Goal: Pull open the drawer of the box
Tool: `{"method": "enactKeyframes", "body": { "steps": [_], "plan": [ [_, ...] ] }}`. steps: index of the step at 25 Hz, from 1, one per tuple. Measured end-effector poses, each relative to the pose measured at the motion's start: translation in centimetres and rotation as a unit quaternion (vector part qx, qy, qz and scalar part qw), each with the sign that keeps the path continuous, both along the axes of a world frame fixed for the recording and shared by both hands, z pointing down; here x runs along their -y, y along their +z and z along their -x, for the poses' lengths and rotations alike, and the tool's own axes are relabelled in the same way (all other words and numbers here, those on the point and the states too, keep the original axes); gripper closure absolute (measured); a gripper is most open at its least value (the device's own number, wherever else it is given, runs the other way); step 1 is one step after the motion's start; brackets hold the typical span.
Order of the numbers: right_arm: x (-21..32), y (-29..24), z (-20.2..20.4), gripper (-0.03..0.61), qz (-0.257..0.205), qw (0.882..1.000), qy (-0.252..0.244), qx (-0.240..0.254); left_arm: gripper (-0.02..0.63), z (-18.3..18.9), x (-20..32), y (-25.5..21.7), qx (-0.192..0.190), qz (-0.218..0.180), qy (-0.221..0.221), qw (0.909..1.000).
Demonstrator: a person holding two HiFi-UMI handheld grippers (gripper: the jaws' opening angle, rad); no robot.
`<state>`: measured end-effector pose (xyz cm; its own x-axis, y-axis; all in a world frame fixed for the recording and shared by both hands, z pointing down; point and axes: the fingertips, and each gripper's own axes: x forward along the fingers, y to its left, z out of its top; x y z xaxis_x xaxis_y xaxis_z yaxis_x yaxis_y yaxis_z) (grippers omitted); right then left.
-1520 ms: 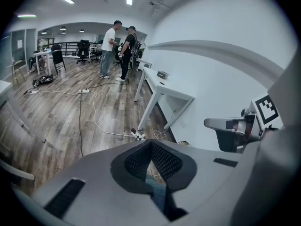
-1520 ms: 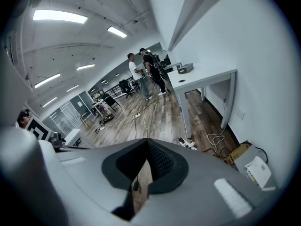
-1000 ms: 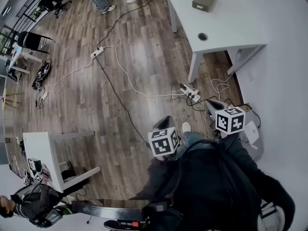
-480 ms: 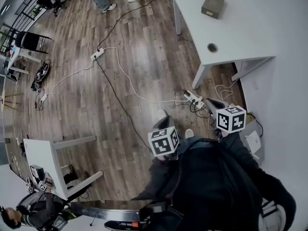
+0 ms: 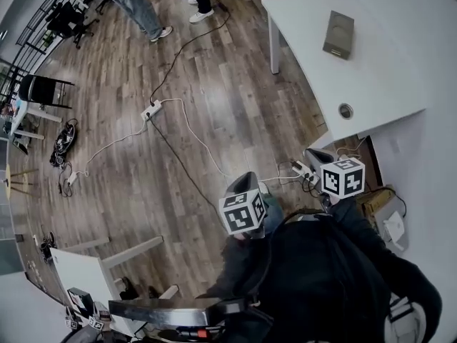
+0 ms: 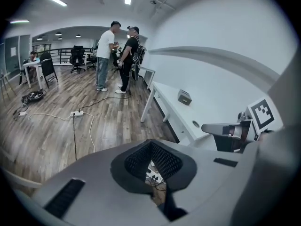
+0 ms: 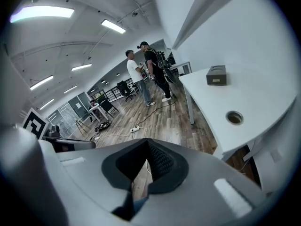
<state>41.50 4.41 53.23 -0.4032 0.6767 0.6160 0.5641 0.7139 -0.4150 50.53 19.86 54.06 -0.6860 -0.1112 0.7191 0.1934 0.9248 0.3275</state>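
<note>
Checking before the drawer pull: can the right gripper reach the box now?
Probably not: the box sits far up the white table, and the right gripper is held by the person's body. The way looks open.

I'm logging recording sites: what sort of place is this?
Most likely an open-plan office or lab workspace: a long white desk by the wall, office chairs at the far end, and a power strip with cables trailing over the wood-look floor.

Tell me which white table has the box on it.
The table at upper right in the head view, with the round cable hole; the box sits on it. The other white table is at lower left.
</note>
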Motion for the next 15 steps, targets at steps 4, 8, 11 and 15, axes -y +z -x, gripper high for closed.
{"method": "enactKeyframes", "body": {
  "steps": [4, 8, 11, 15],
  "plan": [
    [-4.2, -0.2, 2.9, 0.586, -0.003, 1.0, 0.014, 0.002, 0.617, 3.2, -4.7, 0.1, 0.0, 0.001, 0.013, 0.9999],
    [-6.6, -0.1, 5.0, 0.586, -0.004, 0.999, 0.039, -0.001, 0.617, 5.5, -7.3, 0.6, -0.003, -0.009, 0.026, 0.9996],
    [-7.7, -0.1, 6.7, 0.586, -0.006, 0.999, 0.051, -0.003, 0.617, 7.4, -8.5, 1.0, -0.006, -0.018, 0.031, 0.9993],
    [-8.3, 0.0, 9.4, 0.586, -0.007, 0.998, 0.065, -0.004, 0.617, 10.0, -8.7, 1.5, -0.009, -0.026, 0.043, 0.9987]
  ]
}}
